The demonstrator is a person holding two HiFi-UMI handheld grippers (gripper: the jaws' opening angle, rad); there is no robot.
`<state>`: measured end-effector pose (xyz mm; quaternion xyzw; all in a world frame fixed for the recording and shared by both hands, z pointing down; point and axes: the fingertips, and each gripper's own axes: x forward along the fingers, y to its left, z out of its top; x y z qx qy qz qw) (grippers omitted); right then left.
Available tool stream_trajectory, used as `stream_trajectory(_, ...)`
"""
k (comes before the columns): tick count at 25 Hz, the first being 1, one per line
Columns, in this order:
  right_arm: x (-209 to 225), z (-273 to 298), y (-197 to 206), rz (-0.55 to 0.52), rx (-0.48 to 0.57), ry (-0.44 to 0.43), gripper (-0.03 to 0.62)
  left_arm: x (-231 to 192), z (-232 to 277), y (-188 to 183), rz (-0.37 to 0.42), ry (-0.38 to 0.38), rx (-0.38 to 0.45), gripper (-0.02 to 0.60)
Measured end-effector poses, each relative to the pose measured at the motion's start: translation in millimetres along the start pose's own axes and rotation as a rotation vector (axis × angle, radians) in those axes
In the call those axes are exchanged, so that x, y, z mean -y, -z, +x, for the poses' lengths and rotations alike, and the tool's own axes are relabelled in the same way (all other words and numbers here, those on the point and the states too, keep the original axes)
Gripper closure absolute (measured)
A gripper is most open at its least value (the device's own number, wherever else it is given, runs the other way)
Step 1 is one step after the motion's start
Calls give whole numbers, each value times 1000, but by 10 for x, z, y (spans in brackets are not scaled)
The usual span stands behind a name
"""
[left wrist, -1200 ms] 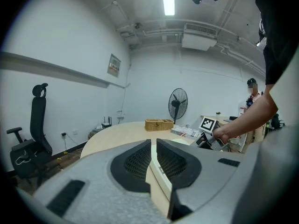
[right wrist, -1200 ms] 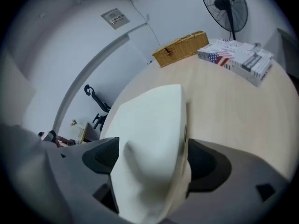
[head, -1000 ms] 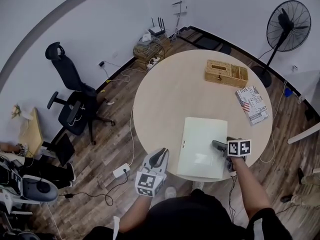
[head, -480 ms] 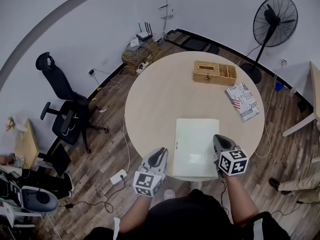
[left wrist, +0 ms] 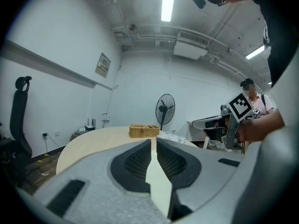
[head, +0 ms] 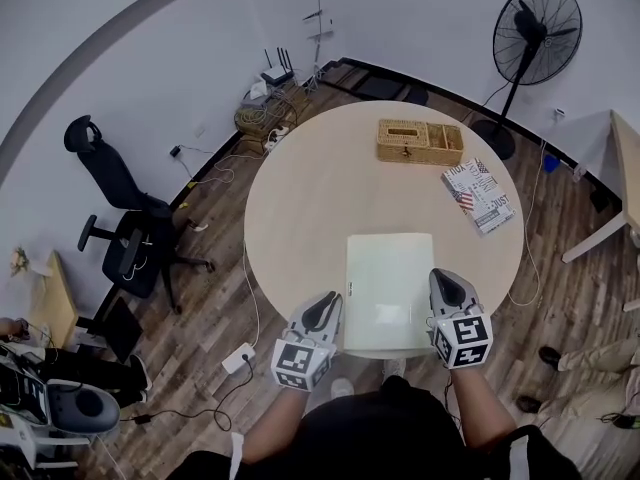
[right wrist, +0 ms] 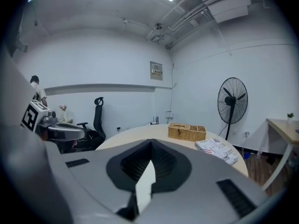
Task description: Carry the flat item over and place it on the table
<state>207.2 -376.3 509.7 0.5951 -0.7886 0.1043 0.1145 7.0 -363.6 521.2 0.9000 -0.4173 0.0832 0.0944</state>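
The flat item is a pale white board. It lies on the round wooden table, with its near edge at the table's front rim. My left gripper hangs just left of the board, off the table's edge, shut with nothing held. My right gripper is close beside the board's right edge, also shut and empty. In the left gripper view the gripper points across the table top. In the right gripper view the gripper points toward the far side of the table, jaws together.
A wicker box and a magazine lie at the table's far right. A standing fan is behind them and an office chair at the left. Cables and a power strip lie on the floor. Another table's corner shows at the right.
My right gripper has come off the board, swung back beside its right edge and gone from open to shut. The board stays on the table. The left gripper has hardly moved.
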Motion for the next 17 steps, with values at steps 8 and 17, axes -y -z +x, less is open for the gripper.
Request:
stream_trajectory(8, 12, -92, 1, -48, 11, 25, 595, 6, -13, 18, 6, 1, -9, 546)
stream_trajectory(17, 26, -103, 20, -70, -4, 14, 595, 55, -37, 43, 20, -2, -19, 546)
